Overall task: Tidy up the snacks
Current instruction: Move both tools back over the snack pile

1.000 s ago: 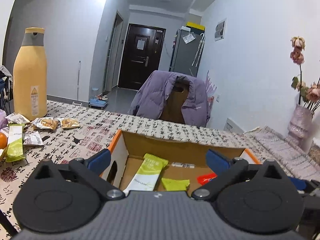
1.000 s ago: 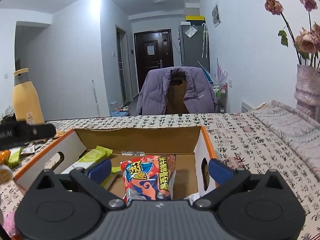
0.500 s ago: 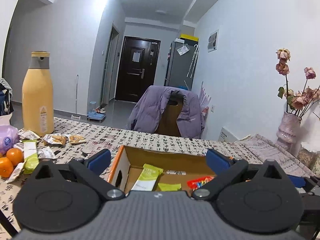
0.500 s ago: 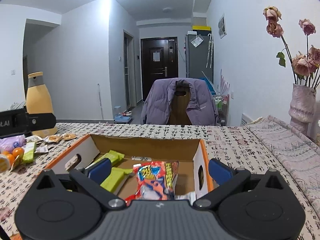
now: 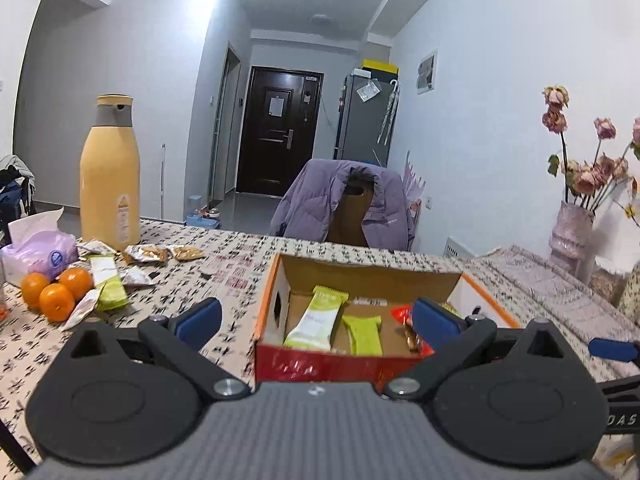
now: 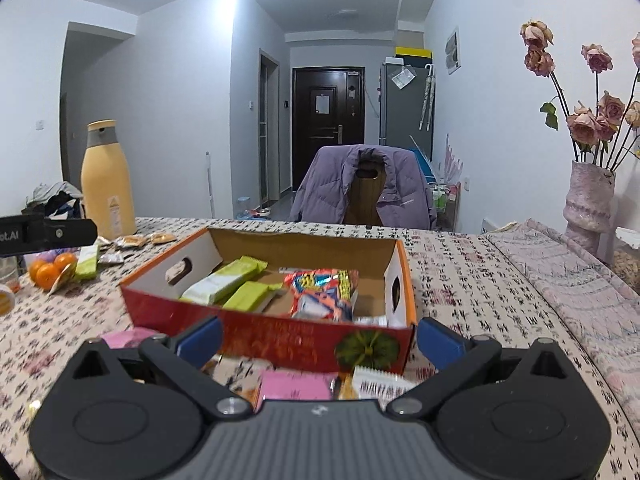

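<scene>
On the patterned tablecloth [image 6: 460,264], an open red-and-orange cardboard box [image 6: 280,336] holds green bars [image 6: 224,280] and a red crisp packet [image 6: 320,292]; left gripper [image 5: 316,316] and right gripper [image 6: 320,334] both gape wide, empty.

the box [image 6: 276,340] ahead of the right claw [image 6: 320,338] is red outside with orange rims and brown inside. in it lie two lime-green bars [image 6: 224,278] and a red-blue packet [image 6: 322,294]. the bench [image 6: 460,276] cloth is white with black and red script. left of the left claw [image 5: 316,316], three oranges [image 5: 54,292] and a yellow bottle [image 5: 110,184].
</scene>
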Action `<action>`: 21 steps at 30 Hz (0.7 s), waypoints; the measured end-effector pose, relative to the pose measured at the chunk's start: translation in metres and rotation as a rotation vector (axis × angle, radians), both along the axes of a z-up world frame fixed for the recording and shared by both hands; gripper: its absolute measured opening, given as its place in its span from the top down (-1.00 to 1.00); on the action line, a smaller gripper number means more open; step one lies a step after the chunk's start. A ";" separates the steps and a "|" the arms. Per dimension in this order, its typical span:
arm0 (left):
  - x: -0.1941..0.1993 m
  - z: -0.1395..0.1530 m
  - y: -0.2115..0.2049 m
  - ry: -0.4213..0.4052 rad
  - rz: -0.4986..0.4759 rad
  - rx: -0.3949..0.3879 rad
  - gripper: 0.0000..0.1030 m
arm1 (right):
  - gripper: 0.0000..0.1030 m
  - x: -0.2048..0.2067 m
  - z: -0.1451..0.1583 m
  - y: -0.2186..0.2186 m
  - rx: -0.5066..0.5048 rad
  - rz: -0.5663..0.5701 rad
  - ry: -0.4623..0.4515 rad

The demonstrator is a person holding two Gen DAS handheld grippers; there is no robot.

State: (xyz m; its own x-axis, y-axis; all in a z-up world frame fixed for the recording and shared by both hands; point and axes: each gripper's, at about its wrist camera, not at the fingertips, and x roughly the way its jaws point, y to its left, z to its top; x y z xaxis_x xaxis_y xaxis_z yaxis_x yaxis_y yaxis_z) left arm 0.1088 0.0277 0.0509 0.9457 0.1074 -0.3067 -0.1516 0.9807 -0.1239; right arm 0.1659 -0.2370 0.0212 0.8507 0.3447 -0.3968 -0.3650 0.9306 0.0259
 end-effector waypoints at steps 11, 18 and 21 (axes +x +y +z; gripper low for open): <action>-0.048 -0.033 0.000 0.019 -0.030 0.000 -1.00 | -1.00 -0.043 -0.027 -0.022 0.011 -0.003 0.022; -0.061 -0.057 0.003 0.059 -0.040 -0.007 -1.00 | -1.00 -0.055 -0.038 -0.042 0.006 -0.048 0.044; -0.065 -0.063 0.006 0.069 -0.040 -0.008 -1.00 | -1.00 -0.052 -0.044 -0.051 0.002 -0.078 0.062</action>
